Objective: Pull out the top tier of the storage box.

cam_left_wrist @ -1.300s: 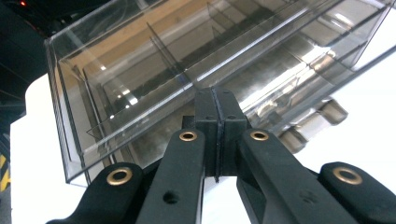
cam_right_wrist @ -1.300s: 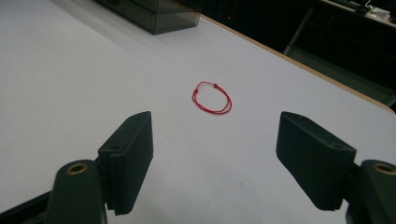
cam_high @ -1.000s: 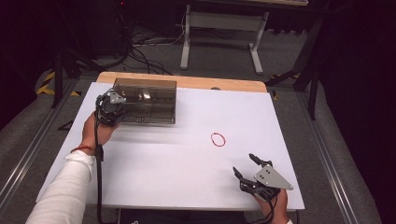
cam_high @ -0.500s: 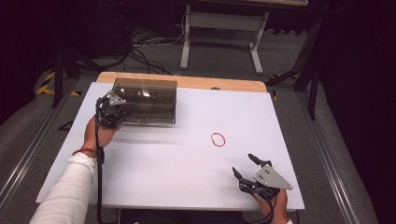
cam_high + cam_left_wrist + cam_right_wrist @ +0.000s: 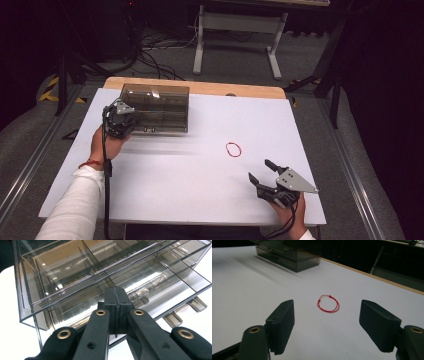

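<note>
A smoky clear plastic box (image 5: 157, 107) with inner compartments stands at the table's far left. My left gripper (image 5: 126, 121) is at its front left corner, jaws shut. In the left gripper view the closed tips (image 5: 116, 293) lie over the front edge of the box (image 5: 75, 272), and I see nothing between them. A red band (image 5: 233, 149) lies flat on the white table right of centre. My right gripper (image 5: 259, 169) stands open near the front right edge, short of the band. In the right gripper view the red band (image 5: 328, 303) sits beyond the wide-open gripper (image 5: 328, 320).
The white tabletop (image 5: 165, 185) has a wooden strip (image 5: 210, 89) along its far edge. Two small tabs (image 5: 172, 318) stick out from the box's lower front. The box (image 5: 289, 252) also appears far off in the right gripper view. Cables and a stand lie on the floor behind.
Both hands stay almost where they were, and neither gripper's jaws have changed.
</note>
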